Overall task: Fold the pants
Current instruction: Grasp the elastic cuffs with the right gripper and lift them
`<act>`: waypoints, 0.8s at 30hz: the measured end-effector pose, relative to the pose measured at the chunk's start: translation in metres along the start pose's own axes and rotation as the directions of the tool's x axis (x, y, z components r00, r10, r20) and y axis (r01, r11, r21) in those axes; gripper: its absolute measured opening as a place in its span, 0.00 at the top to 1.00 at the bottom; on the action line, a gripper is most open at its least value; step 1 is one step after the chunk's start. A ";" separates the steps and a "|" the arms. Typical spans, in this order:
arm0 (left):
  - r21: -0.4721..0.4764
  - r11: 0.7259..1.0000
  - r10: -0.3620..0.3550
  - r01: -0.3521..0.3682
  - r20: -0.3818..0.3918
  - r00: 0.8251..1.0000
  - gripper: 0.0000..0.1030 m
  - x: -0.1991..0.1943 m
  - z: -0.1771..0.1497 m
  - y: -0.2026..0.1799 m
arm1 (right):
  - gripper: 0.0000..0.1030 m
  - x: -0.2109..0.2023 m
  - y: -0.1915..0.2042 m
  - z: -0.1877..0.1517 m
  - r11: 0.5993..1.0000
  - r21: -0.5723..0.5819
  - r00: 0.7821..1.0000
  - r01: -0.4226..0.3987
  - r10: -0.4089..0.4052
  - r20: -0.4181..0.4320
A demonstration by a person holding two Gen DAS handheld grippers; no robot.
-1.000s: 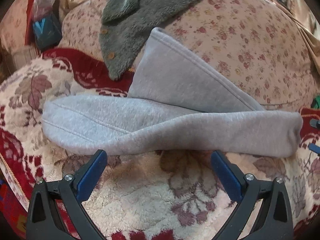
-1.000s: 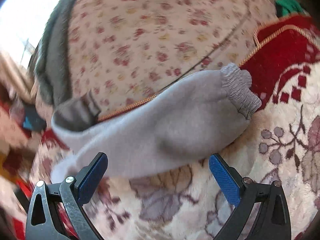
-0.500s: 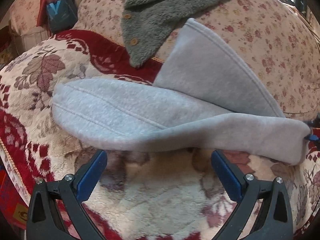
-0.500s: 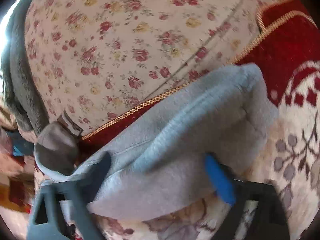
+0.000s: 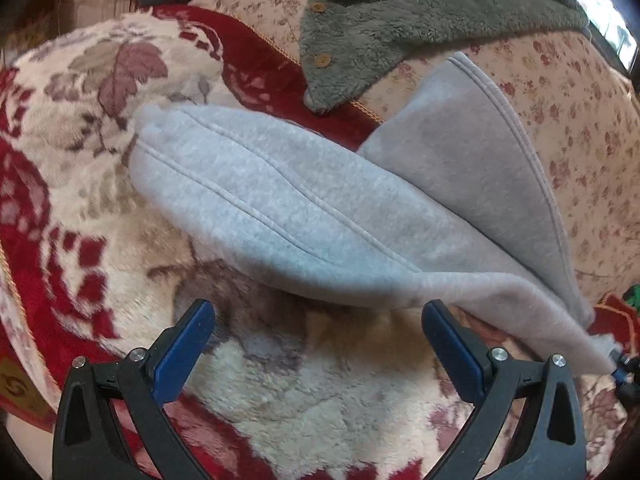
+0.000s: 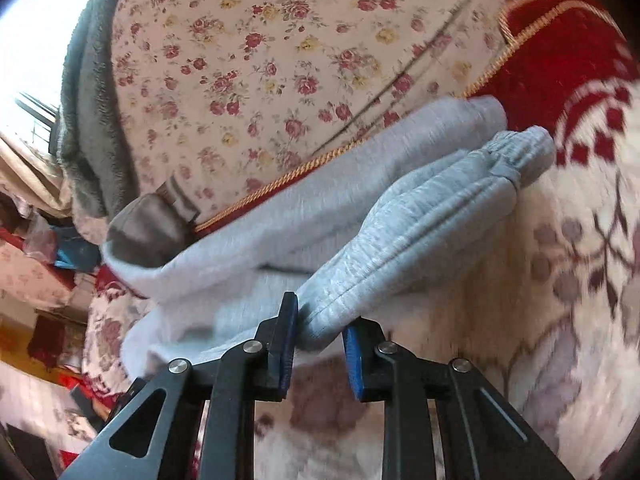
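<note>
Nearest in the right wrist view, the right claw (image 6: 318, 330) is pinched nearly closed on a bunched fold of the grey pants (image 6: 404, 232), the cloth squeezed between its two blue pads. From that grip the gathered leg runs up and away to its elastic cuff (image 6: 520, 152), which lies beside a second grey layer on the floral blanket (image 6: 560, 280).

In the left wrist view the left claw (image 5: 316, 344) is spread wide with nothing between its fingers, poised over the plush blanket (image 5: 304, 392) just short of the pants' near edge. The pants (image 5: 280, 208) lie across the middle of the blanket, one folded leg stretching from the left toward the lower right, its double seam showing. Their right end is lifted and pulled toward the lower right edge of the view, where a bit of the other claw just shows. Behind that leg, a second panel of the pants leans up against the floral cushion (image 5: 580, 140). Farther back, a grey fleece jacket (image 5: 400, 20) with wooden buttons is draped over the top of the cushion, its lower corner touching the red border of the blanket.
</note>
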State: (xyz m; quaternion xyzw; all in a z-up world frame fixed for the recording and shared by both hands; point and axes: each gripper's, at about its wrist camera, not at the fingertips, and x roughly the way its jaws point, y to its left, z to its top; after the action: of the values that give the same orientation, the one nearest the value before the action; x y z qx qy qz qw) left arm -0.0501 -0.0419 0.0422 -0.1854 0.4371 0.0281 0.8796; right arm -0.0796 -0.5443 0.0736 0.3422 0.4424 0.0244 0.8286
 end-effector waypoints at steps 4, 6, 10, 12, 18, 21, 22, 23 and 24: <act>-0.049 0.997 -0.067 0.065 -0.027 0.997 0.00 0.009 -0.001 -0.001 | 0.77 -0.004 -0.009 -0.017 1.000 -0.006 1.000 0.000 0.000 -0.010; -0.081 0.994 -0.078 0.077 -0.018 0.997 0.00 0.012 0.001 0.001 | 0.77 -0.006 -0.016 -0.024 1.000 0.005 1.000 -0.009 0.009 -0.013; -0.147 0.986 -0.083 0.079 -0.019 0.996 0.00 0.023 0.004 0.007 | 0.77 -0.009 -0.028 -0.036 1.000 0.018 1.000 -0.018 0.018 -0.011; -0.156 0.986 -0.067 0.066 -0.004 0.998 0.00 0.027 0.006 0.006 | 0.77 -0.010 -0.034 -0.041 1.000 0.023 1.000 -0.021 0.021 -0.013; -0.120 0.993 -0.010 0.012 0.013 1.000 0.00 0.039 0.009 -0.001 | 0.73 -0.016 -0.058 -0.050 0.997 0.073 0.999 -0.029 0.027 0.033; -0.104 0.995 0.006 -0.005 0.013 1.000 0.00 0.042 0.009 -0.002 | 0.60 -0.022 -0.073 -0.046 0.986 0.144 0.995 -0.079 0.070 0.067; -0.100 0.995 0.009 -0.008 0.012 1.000 0.00 0.043 0.009 -0.003 | 0.34 -0.023 -0.077 -0.045 0.981 0.169 0.993 -0.095 0.083 0.079; -0.095 0.995 0.013 -0.012 0.012 1.000 0.00 0.043 0.008 -0.003 | 0.12 -0.024 -0.082 -0.044 0.971 0.197 0.989 -0.132 0.115 0.096; -0.092 0.996 0.015 -0.014 0.013 1.000 0.00 0.043 0.007 -0.002 | 0.09 -0.025 -0.086 -0.044 0.959 0.227 0.982 -0.170 0.146 0.119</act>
State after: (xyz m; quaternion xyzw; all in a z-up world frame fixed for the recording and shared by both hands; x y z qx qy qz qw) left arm -0.0176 -0.0463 0.0136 -0.2224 0.4307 0.0558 0.8729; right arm -0.1501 -0.5947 0.0247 0.4734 0.3710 0.0203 0.7986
